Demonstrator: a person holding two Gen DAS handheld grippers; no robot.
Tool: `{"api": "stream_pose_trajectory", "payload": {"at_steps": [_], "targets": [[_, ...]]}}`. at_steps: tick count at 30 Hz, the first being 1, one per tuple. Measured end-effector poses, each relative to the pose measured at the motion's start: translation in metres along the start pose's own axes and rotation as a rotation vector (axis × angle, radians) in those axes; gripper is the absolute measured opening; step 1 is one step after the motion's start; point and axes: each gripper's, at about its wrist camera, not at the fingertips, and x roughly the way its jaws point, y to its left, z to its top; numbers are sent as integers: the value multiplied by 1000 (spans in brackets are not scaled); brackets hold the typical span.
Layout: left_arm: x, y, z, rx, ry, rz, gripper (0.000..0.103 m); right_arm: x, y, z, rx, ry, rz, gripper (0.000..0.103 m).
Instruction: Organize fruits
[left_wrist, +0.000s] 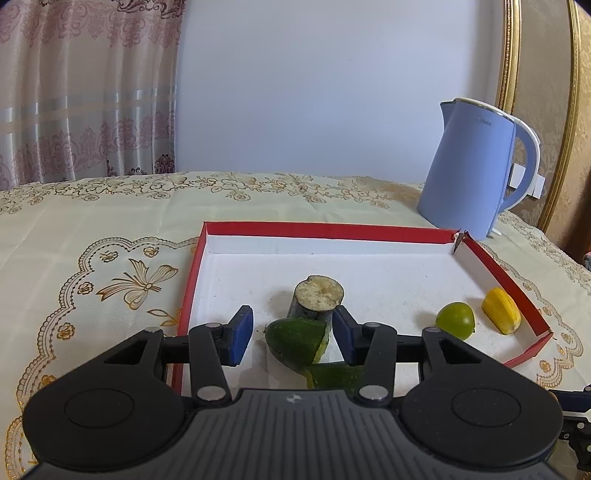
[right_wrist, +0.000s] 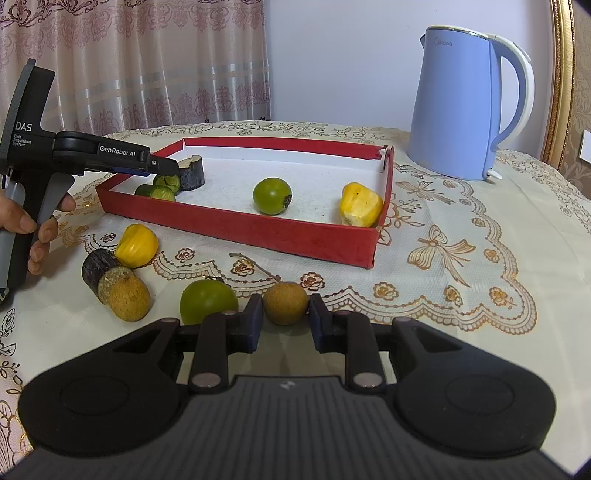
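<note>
My left gripper (left_wrist: 293, 328) hangs over the near left corner of the red tray (left_wrist: 325, 230). It is open around a green cut fruit piece (left_wrist: 295, 341), with a gap at the left pad. A dark-skinned cane piece (left_wrist: 317, 299) stands just beyond, and a second green piece (left_wrist: 336, 373) lies nearer. A green round fruit (left_wrist: 455, 319) and a yellow fruit (left_wrist: 501, 310) sit at the tray's right. In front of the tray, my right gripper (right_wrist: 286, 314) is shut on a brown round fruit (right_wrist: 285, 302) with a stem.
Loose on the tablecloth lie a green round fruit (right_wrist: 207, 301), another brown fruit (right_wrist: 129, 297), a cane piece (right_wrist: 101, 269) and a yellow fruit (right_wrist: 136, 240). A blue kettle (right_wrist: 461, 103) stands behind the tray's right corner. A person's hand (right_wrist: 40, 229) holds the left gripper's handle.
</note>
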Motion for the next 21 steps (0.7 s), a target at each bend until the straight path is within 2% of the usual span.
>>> {"api": "stream_pose_trajectory", "payload": {"at_steps": [14, 21], "targets": [[-2, 0, 1, -5, -5, -5, 46, -5, 1, 3, -3, -11, -33, 24], [-4, 1, 2, -13, -13, -6, 53, -17, 0, 32, -28, -78, -50, 24]]}}
